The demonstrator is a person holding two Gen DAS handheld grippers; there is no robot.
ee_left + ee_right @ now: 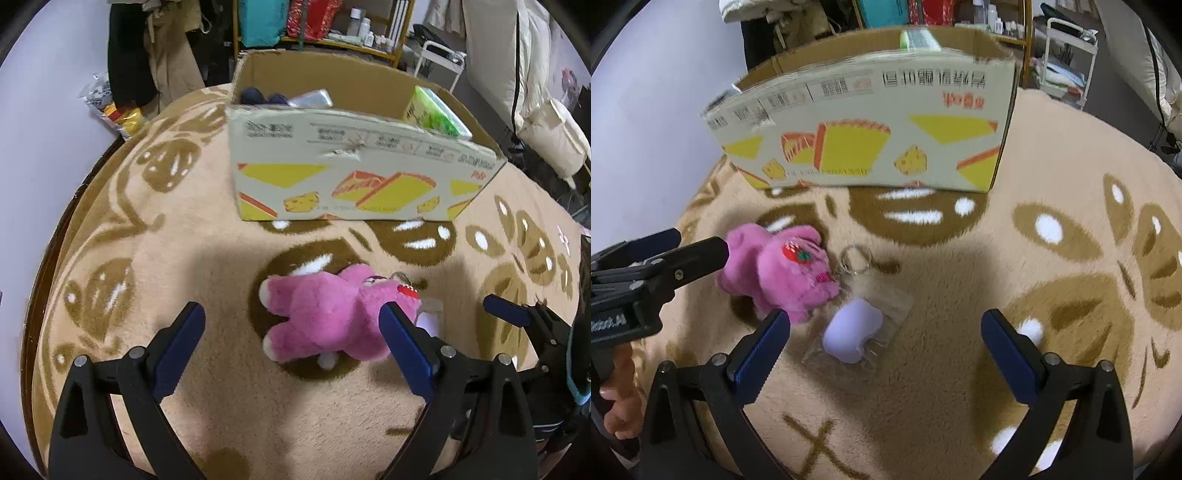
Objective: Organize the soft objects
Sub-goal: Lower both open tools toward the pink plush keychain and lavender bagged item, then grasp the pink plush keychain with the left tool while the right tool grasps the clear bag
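A pink plush bear (pixel 325 314) with a keyring lies on the beige patterned blanket (pixel 221 258). My left gripper (pixel 291 339) is open, its fingers wide on either side of the bear, just above it. In the right wrist view the bear (pixel 779 273) lies at the left, and a lavender soft toy in a clear bag (pixel 853 328) lies beside it. My right gripper (pixel 881 347) is open and empty, with the lavender toy between its fingers and a little ahead. The cardboard box (pixel 354 162) stands behind, open at the top.
The box (pixel 871 122) holds a green packet (pixel 432 110), a dark item and a clear packet. The left gripper's body (pixel 646 280) enters the right wrist view from the left. Shelves, a white cart (pixel 1067 59) and clothes stand beyond the blanket.
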